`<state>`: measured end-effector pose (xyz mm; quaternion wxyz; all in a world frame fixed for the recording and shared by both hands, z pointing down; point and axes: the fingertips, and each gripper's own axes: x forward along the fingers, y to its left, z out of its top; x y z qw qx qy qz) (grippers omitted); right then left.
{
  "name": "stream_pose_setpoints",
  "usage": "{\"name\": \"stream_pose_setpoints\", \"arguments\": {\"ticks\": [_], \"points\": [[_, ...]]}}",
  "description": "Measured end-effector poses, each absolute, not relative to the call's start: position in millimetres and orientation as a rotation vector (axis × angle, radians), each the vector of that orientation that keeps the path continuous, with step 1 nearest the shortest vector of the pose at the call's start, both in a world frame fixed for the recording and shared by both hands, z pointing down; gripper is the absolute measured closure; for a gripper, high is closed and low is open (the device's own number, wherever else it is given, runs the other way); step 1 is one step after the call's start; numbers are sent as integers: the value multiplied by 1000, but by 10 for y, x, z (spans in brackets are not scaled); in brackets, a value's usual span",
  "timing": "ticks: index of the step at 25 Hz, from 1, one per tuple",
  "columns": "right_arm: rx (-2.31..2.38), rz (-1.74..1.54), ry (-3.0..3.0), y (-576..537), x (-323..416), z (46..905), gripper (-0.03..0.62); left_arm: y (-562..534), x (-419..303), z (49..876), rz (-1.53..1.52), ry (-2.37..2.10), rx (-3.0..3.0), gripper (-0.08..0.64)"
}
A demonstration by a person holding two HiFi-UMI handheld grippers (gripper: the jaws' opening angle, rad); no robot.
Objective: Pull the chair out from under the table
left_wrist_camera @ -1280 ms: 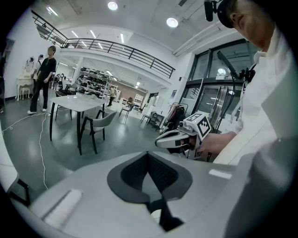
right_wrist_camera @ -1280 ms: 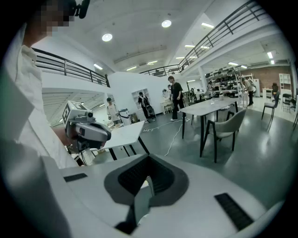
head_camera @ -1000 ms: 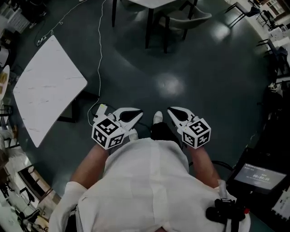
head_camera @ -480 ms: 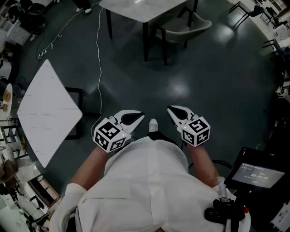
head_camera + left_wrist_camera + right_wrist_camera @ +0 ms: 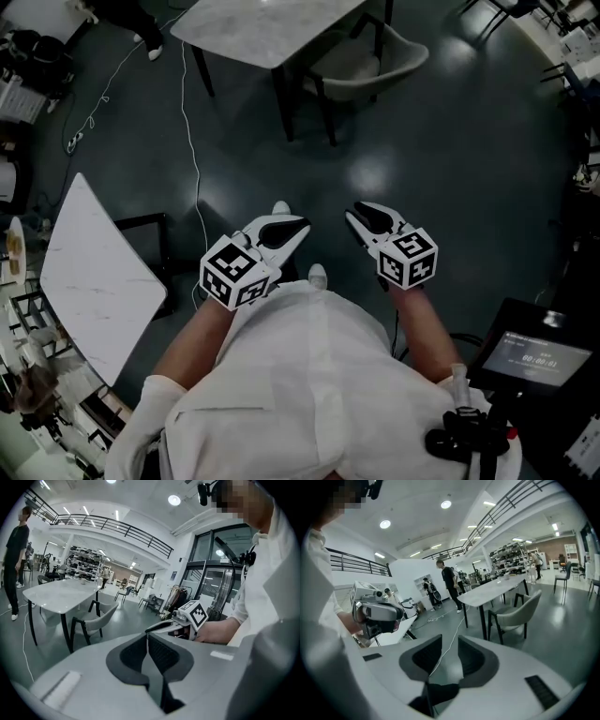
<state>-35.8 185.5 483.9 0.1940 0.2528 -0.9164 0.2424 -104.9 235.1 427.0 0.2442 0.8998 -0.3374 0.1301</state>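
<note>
- Head view: your left gripper (image 5: 296,228) and right gripper (image 5: 356,217) hang side by side in front of your body. Both point up the picture toward the chair (image 5: 370,64), which stands well apart from them.
- The chair sits at the far table (image 5: 253,28). Its seat is tucked partly under the top's right edge and its curved back is on the side away from the table.
- The floor (image 5: 450,169) is dark and glossy, with patches of reflected light. A white cable (image 5: 192,141) runs down it from the far table's left side toward your left gripper.
- A second white table (image 5: 94,272) stands at your left, and a lit screen (image 5: 530,356) sits at your lower right.
- Bare floor lies between your grippers and the chair, and more lies to the chair's right.
- Left gripper view: the jaws are pressed together with nothing between them. The chair stands to the left of the jaws and far beyond them, under the table's near end.
- A person (image 5: 16,550) stands at the far left beside that table. Your right gripper shows just right of centre.
- Right gripper view: the jaws are opening. The gap between them holds nothing, and only floor and the cable show through it.
- The chair stands to the right of the jaws, far off, at the table's end. Open floor spreads around it, and your left gripper shows at the left edge.
</note>
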Motion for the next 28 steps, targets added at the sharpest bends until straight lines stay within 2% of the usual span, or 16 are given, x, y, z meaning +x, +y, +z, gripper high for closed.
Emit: {"name": "stream_pose_setpoints", "arguments": {"ticks": [11, 20, 28], "points": [[1075, 782, -2428, 170, -400, 4909, 500, 597, -1449, 4208, 368, -667, 2583, 552], [1424, 940, -2345, -1146, 100, 5020, 497, -143, -1630, 4248, 431, -542, 2588, 554], [1617, 1157, -2123, -2455, 1055, 5598, 402, -976, -1295, 4178, 446, -651, 2533, 552]]}}
